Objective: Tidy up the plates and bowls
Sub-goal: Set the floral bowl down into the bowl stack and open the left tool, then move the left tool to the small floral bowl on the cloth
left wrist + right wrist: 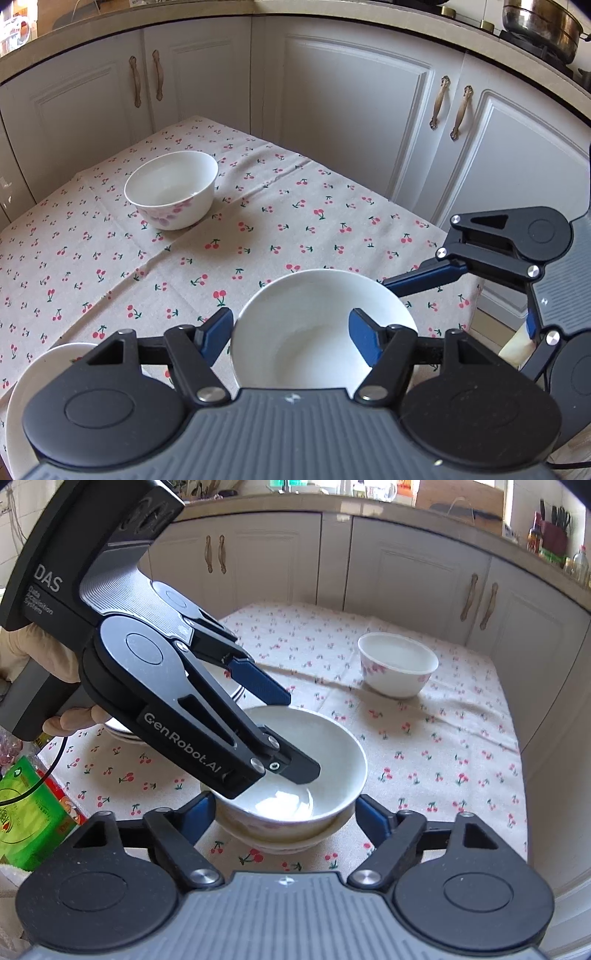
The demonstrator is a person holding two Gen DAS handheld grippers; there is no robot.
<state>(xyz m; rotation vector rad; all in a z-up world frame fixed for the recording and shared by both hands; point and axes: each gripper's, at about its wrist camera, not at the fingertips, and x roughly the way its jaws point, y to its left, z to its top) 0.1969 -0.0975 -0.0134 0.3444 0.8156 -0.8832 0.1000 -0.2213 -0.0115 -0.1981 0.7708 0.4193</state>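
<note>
A white bowl (310, 332) (314, 760) sits nested in another bowl (295, 843) on the cherry-print tablecloth. My left gripper (291, 334) (291, 734) is open, with one finger inside the bowl and the other outside its rim. My right gripper (284, 814) is open, its fingers on either side of the bowl stack; it also shows at the right of the left wrist view (424, 277). A second floral bowl (171, 190) (399, 664) stands alone farther back. A stack of white plates (22, 398) (122, 731) lies at the left.
The tablecloth (295, 229) covers a small table ringed by white cabinet doors (351, 107). A green package (26, 812) lies at the left edge. A metal pot (539, 26) sits on the counter.
</note>
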